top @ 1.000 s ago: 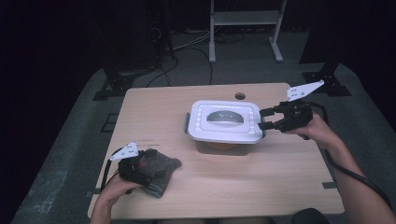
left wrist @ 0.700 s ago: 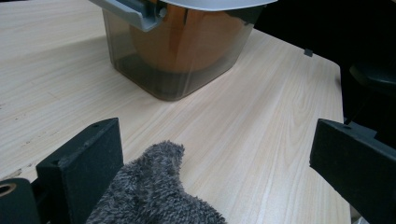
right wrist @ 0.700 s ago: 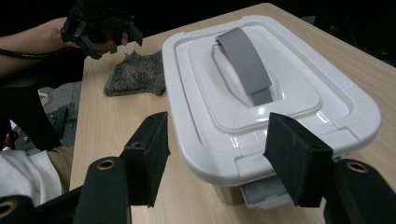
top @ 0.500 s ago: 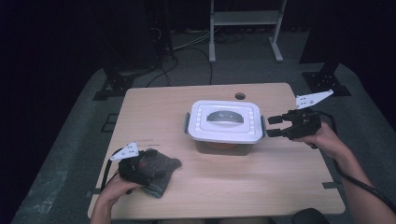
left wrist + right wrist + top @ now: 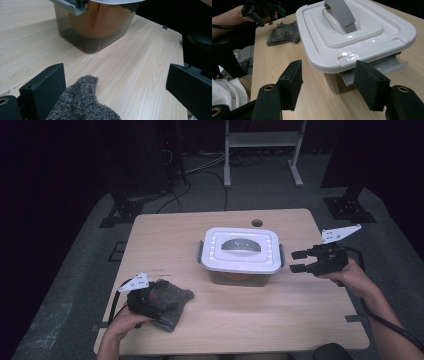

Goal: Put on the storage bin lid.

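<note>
Two grippers in play: the right gripper (image 5: 298,260), jaws apart and empty, lines up beside the side latch (image 5: 374,68) of the lidded container (image 5: 241,256) at mid-table. The left gripper (image 5: 112,100) rests jaws wide over the grey cloth (image 5: 169,301). Come in crooked and those pads probably skate off the glossy lid, shoving the box.

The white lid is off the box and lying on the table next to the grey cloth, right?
Not quite. The white lid is on the box, as the high view shows. The grey cloth lies apart, near the table's front left corner.
</note>
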`<state>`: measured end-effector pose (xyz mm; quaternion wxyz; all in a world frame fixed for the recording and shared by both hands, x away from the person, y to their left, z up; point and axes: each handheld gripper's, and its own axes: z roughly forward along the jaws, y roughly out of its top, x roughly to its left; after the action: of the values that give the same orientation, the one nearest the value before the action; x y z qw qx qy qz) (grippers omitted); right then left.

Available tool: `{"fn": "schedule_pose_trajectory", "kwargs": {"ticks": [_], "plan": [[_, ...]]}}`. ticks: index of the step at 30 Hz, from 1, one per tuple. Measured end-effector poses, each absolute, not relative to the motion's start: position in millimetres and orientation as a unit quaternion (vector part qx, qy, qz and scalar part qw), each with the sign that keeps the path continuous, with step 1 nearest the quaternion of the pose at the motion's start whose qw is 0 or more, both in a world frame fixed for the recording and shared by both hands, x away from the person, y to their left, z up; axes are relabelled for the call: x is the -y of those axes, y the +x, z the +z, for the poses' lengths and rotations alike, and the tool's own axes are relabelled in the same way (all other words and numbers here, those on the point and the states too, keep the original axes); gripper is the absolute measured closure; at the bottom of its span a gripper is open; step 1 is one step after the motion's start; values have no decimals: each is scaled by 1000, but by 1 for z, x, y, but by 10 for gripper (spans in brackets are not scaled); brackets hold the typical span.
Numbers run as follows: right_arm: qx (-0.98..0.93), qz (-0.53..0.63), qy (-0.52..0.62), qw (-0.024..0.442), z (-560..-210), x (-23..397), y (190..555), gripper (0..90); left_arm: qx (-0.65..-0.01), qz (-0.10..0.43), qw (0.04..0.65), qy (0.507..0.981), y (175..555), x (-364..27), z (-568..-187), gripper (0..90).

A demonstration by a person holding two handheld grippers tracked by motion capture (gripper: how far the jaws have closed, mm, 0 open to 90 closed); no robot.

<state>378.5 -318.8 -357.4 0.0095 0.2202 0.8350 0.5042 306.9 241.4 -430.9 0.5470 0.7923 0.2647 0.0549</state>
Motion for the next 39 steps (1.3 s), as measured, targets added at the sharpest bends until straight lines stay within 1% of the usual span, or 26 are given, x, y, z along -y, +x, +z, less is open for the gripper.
{"fn": "schedule_pose_trajectory", "kwargs": {"ticks": [39], "plan": [[-824,506,256,-15,-403,338,358,384,-261,50,544,796,306,-239,-432,18]]}}
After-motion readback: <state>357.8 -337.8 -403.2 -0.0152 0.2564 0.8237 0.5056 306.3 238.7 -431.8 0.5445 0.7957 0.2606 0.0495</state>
